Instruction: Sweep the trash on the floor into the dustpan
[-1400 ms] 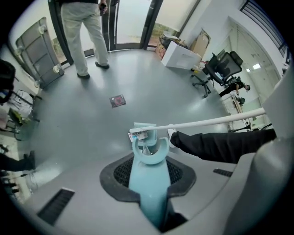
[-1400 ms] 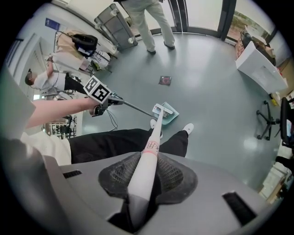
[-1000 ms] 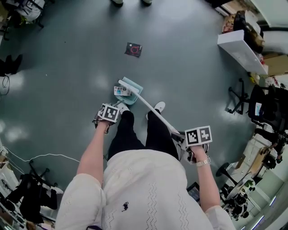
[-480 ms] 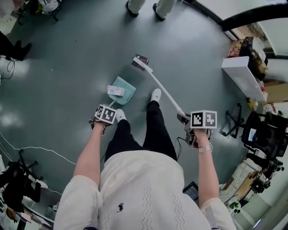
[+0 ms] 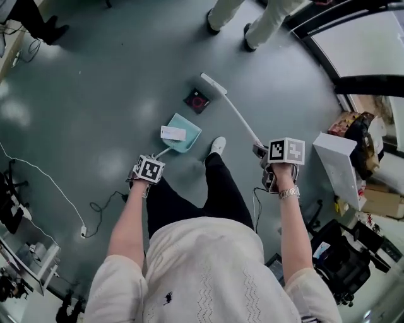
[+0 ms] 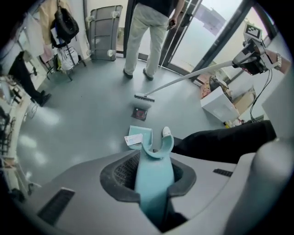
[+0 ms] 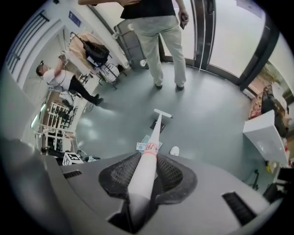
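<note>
While gripping the dustpan (image 5: 183, 135) handle in the closed left gripper (image 5: 148, 171) and the broom (image 5: 233, 113) pole in the closed right gripper (image 5: 278, 165), look to the trash (image 5: 197, 100): a dark flat wrapper in the upper middle of the frame, just beside the broom's head, near the dustpan mouth but apart. Probably light, thin and slippery on smooth floor, so push with low gentle strokes, never pinch. Already in dustpan: a white card (image 5: 173, 133).

The top edge of your head view cuts off the bystander in pale trousers (image 5: 252, 19); only legs and shoes show. Print on the small white card (image 5: 173, 133) in the teal plastic dustpan (image 5: 188, 137) is too small to read. The red mark on the dark square packet (image 5: 197, 100) cannot be identified. The near end of the white broom handle (image 7: 140, 179) is hidden between the jaws of the right gripper (image 7: 149, 154).
</note>
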A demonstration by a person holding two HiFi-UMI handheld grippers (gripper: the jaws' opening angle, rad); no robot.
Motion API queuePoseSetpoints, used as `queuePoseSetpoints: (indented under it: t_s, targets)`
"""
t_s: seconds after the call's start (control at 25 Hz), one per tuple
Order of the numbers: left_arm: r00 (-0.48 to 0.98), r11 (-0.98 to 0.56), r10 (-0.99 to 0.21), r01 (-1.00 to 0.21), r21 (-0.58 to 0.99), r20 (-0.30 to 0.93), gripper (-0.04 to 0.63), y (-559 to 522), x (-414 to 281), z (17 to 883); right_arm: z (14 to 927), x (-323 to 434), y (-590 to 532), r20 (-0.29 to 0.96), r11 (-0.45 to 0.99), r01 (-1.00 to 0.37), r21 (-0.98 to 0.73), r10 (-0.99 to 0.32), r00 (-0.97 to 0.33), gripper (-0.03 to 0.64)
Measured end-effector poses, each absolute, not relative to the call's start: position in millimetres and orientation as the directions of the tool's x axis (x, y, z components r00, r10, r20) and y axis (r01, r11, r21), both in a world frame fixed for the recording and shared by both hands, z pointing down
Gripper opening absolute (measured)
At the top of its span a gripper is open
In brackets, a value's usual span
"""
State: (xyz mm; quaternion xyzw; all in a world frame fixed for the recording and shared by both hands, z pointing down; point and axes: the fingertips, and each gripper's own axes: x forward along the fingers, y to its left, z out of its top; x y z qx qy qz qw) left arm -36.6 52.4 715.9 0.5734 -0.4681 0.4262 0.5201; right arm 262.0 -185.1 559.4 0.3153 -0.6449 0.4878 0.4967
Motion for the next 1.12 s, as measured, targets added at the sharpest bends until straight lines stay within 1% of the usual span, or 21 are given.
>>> queuePoseSetpoints:
  t_s: [0.12,0.24,0.4,0.56,0.72,1.0,1.12]
  targets:
    - [0.178,0.14,-0.109,-0.971,0.192,0.978,0.092,23,14,723,574,281,-240,0.954,0.433,-0.85,-0.298,0.109,-0.279,0.118]
    - [0.142,0.285,-0.102,-0.944,0.166,0.985,0.093,6,41,724,590,279,-272,0.959,0.521,-0.805,-0.283,0.139,-0.247,0.118]
    - [0.157,0.414,-0.13,-0.889,0.197,0.979,0.092,-13,86,732,603,282,-281,0.962,0.638,-0.72,-0.274,0.188,-0.2,0.118]
    - [0.122,0.468,-0.149,-0.865,0.178,0.981,0.092,-27,95,734,608,299,-262,0.964,0.749,-0.608,-0.264,0.224,-0.142,0.118]
    - [0.089,0.509,-0.159,-0.846,0.159,0.983,0.092,-32,89,736,605,319,-232,0.962,0.814,-0.518,-0.262,0.261,-0.077,0.12]
    - [0.081,0.525,-0.164,-0.836,0.156,0.983,0.092,-26,85,735,585,356,-171,0.925,0.831,-0.442,-0.337,0.379,0.007,0.12]
    - [0.085,0.518,-0.167,-0.84,0.161,0.982,0.092,-22,84,734,575,358,-158,0.917,0.838,-0.415,-0.354,0.399,0.023,0.12]
